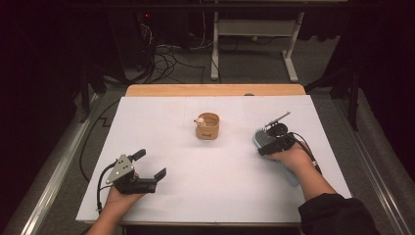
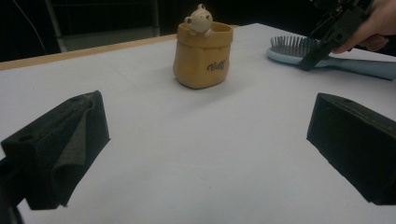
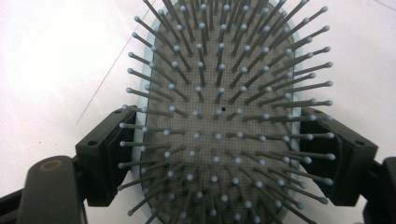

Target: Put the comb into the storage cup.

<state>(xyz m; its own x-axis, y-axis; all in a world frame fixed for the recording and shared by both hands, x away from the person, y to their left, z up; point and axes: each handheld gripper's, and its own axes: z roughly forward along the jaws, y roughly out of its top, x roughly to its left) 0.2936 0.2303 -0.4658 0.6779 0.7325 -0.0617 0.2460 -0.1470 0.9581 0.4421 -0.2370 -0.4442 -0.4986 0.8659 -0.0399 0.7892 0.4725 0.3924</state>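
- left gripper (image 1: 149,166) low near table edge, jaws wide apart, nothing between them
- right gripper (image 1: 264,142) angled down, jaws spread, straddling both sides of the brush head

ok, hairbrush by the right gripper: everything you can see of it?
The hairbrush is a pale blue, plastic-looking paddle brush with a grey perforated pad and grey ball-tipped bristles facing up. It lies flat on the white table, handle toward the person. The right gripper straddles its head, a jaw at each edge; whether the pads press it is unclear.
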